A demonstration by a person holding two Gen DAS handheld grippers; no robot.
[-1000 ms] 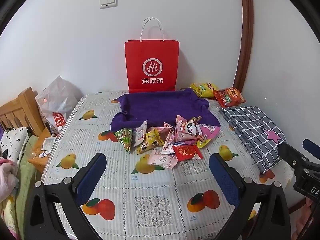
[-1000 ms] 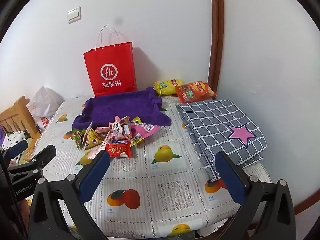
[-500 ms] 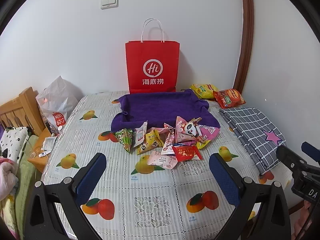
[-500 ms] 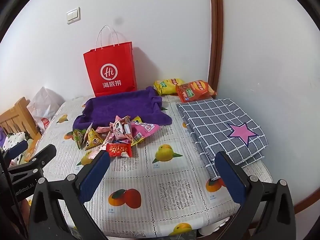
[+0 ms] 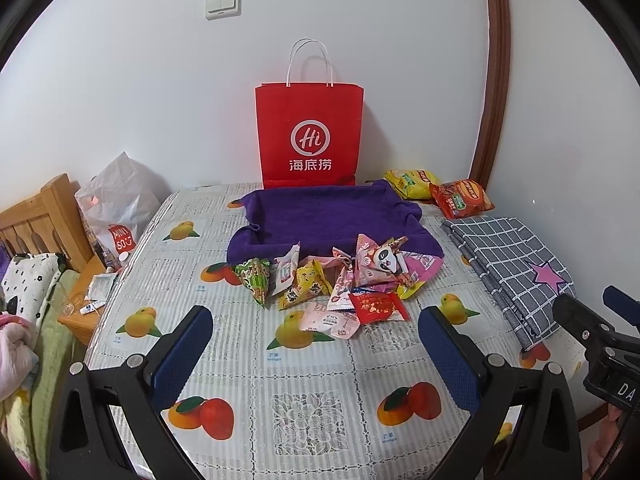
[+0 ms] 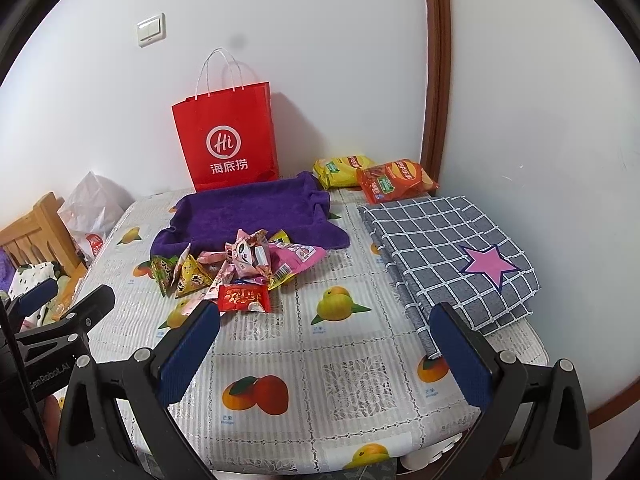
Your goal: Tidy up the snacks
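Left hand-held gripper (image 5: 316, 336) spread wide, nothing between the blue pads, hovering over the near part of the table (image 5: 308, 376) with its fruit-print cloth. Right hand-held gripper (image 6: 326, 334) likewise agape and empty, above the table's near right area. Just beyond the left one, the heap of small snack packets (image 5: 340, 280): green triangular pack (image 5: 254, 278) at the left end, yellow one (image 5: 306, 286) beside it, red packet (image 5: 376, 306) and pale pink packet (image 5: 330, 320) nearest, panda-faced pack (image 5: 382, 260) on top. Behind and touching the heap, a purple towel (image 5: 328, 216) with raised edges. Farther back against the wall, upright, a red paper bag (image 5: 310, 136). To its right, a yellow chip bag (image 5: 412, 182) and an orange chip bag (image 5: 460, 198), overlapping. Along the table's right side, a folded grey checked cloth (image 6: 448, 248) with a pink star.
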